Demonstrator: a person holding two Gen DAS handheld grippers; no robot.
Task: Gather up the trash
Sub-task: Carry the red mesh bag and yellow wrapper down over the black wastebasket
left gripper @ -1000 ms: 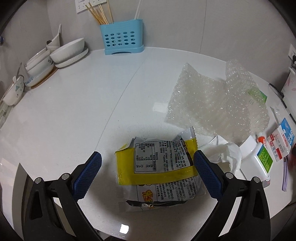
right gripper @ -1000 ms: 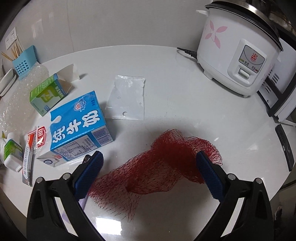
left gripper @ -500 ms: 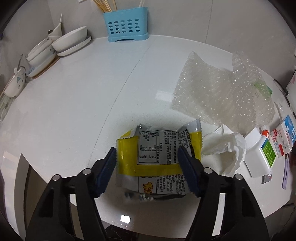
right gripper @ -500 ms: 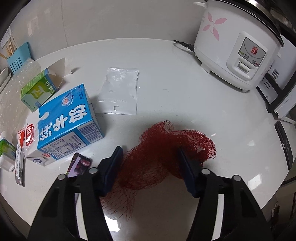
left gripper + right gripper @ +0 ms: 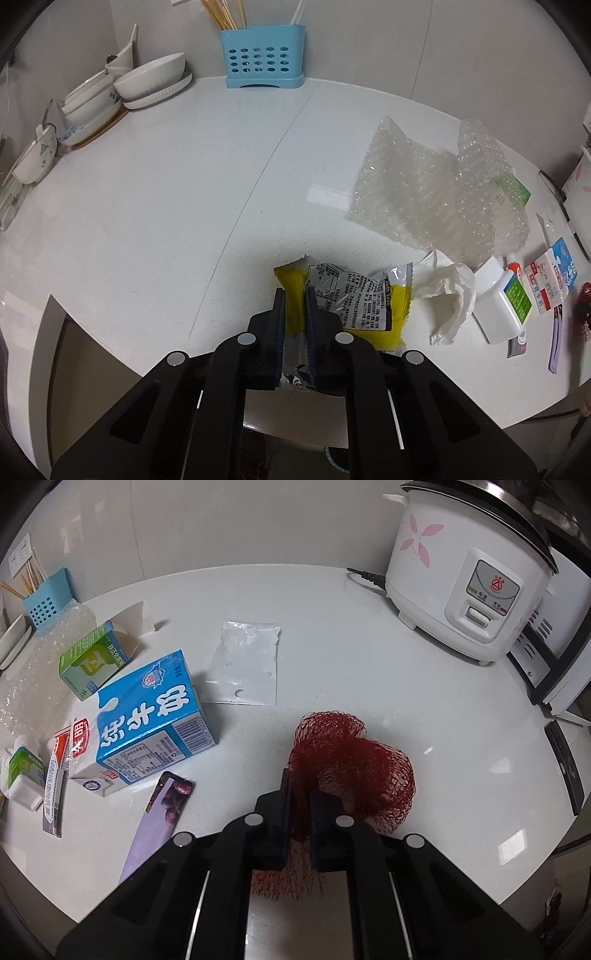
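Note:
In the left wrist view my left gripper (image 5: 295, 295) is closing its jaws on a crumpled yellow snack wrapper (image 5: 364, 306) at the counter's front edge; the pads pinch its left end. A crumpled white tissue (image 5: 448, 295) lies just right of the wrapper. In the right wrist view my right gripper (image 5: 300, 777) is shut on a bunched red mesh net (image 5: 354, 768), which bulges up and to the right of the pads. Other trash lies left of the net: a blue milk carton (image 5: 147, 716), a green box (image 5: 94, 661), a clear plastic bag (image 5: 245, 666) and a purple wrapper (image 5: 159, 819).
A sheet of bubble wrap (image 5: 436, 192) lies right of centre. Bowls and plates (image 5: 147, 81) and a blue utensil holder (image 5: 262, 55) stand along the back wall. A white rice cooker (image 5: 469, 572) stands at the back right. A small white bottle (image 5: 498, 306) lies near the tissue.
Both grippers went from wide open to closed: the left onto the yellow wrapper, which crumpled, and the right onto the red net, which bunched up between its pads.

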